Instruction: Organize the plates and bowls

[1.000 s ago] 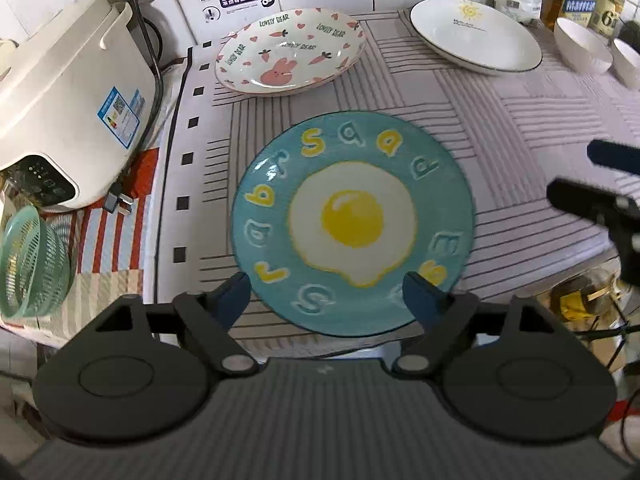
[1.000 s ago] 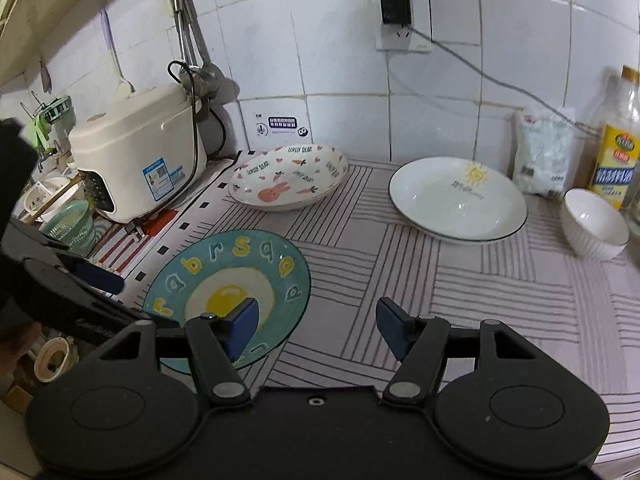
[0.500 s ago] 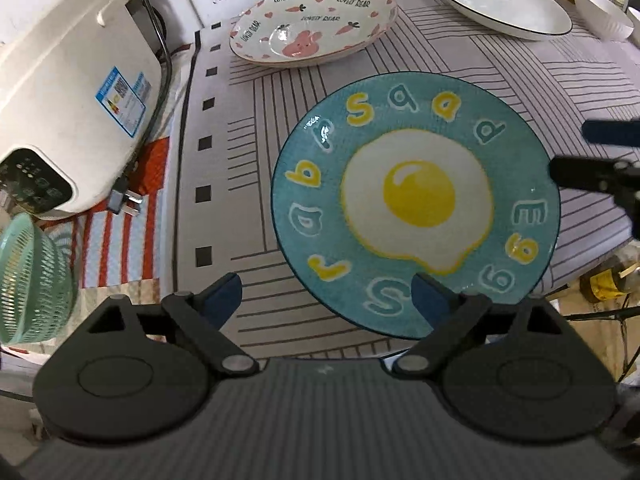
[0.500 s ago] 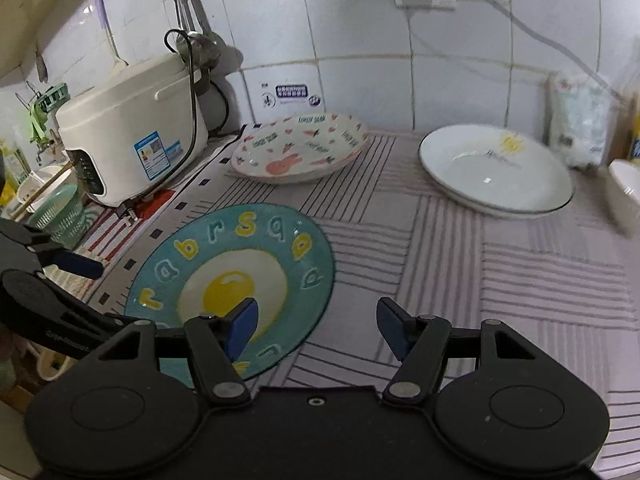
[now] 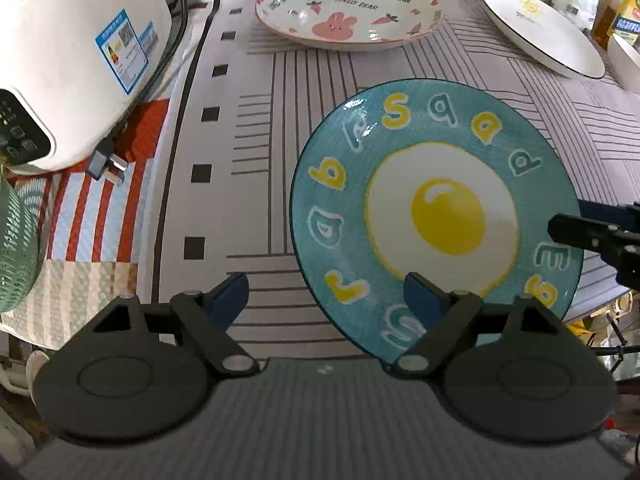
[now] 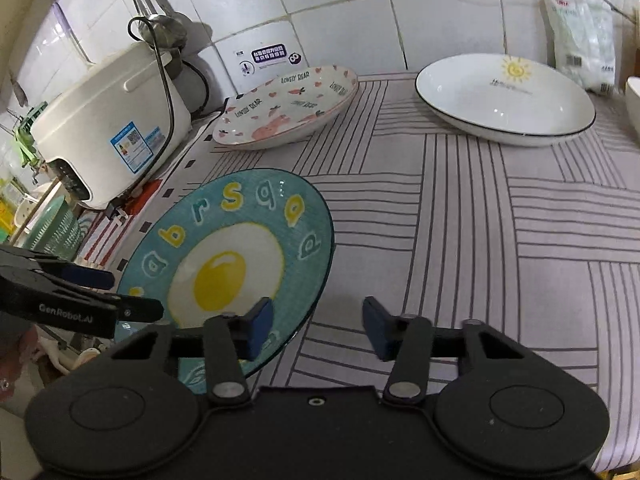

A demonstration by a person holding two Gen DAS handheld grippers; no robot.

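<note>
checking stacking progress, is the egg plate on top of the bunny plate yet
No, the egg plate lies on the cloth, apart from the bunny plate.

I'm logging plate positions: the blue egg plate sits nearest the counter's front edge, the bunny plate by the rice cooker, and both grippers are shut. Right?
Not quite: both the left gripper and right gripper are open, as each wrist view shows. The egg plate and bunny plate beside the rice cooker are as stated.

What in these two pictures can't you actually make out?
- Near rim of the egg plate: both wrist views, covered by the gripper bodies.
- White bowl: right wrist view, cut off by the frame edge.
- Small print on the rice cooker label: too small in both views.
- Whether either gripper touches the plate: unclear.
</note>
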